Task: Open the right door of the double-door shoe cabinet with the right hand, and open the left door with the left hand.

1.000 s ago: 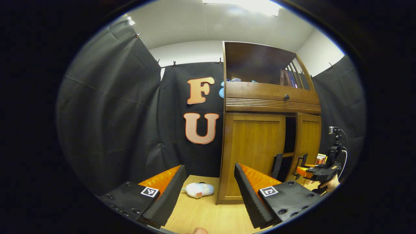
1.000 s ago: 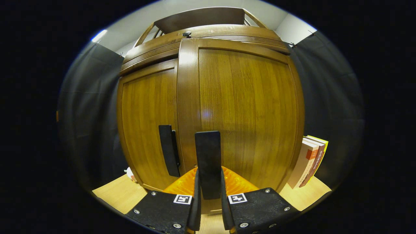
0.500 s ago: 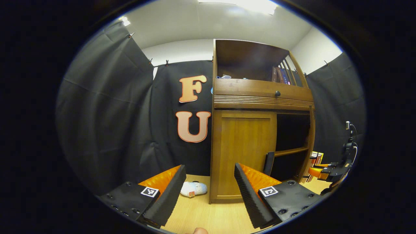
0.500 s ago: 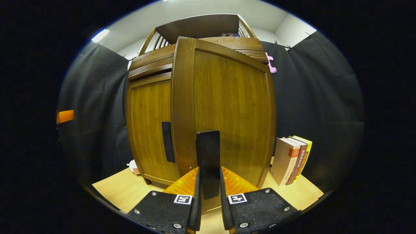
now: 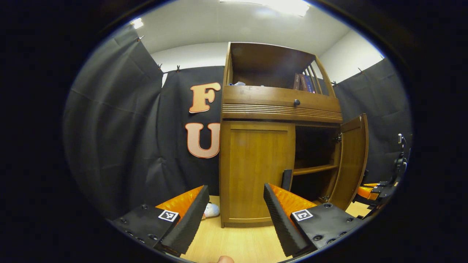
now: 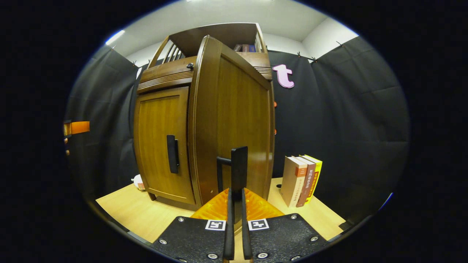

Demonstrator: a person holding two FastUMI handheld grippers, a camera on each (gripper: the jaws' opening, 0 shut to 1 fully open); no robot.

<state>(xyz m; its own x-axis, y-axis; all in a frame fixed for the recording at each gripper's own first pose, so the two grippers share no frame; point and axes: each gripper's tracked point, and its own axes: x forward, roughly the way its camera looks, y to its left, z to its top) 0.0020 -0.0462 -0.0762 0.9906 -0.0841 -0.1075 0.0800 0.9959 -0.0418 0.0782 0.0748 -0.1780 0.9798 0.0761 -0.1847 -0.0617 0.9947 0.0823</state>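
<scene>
Right door swung wide, left door waiting.
The right gripper (image 6: 235,233) clamps the right door's handle (image 6: 238,171) between its jaws to swing it; the left gripper (image 5: 234,215), jaws spread, faces the closed left door (image 5: 256,171) ahead.

shoe cabinet (image 5: 256,171): glossy brown wood | handle (image 6: 239,170): matt black | table (image 5: 234,244): pale smooth wood

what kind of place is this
Likely a staged recording booth, not a lived-in home: black cloth walls clipped up around a light wooden table, on which a brown wooden double-door cabinet and a few upright books stand.
</scene>
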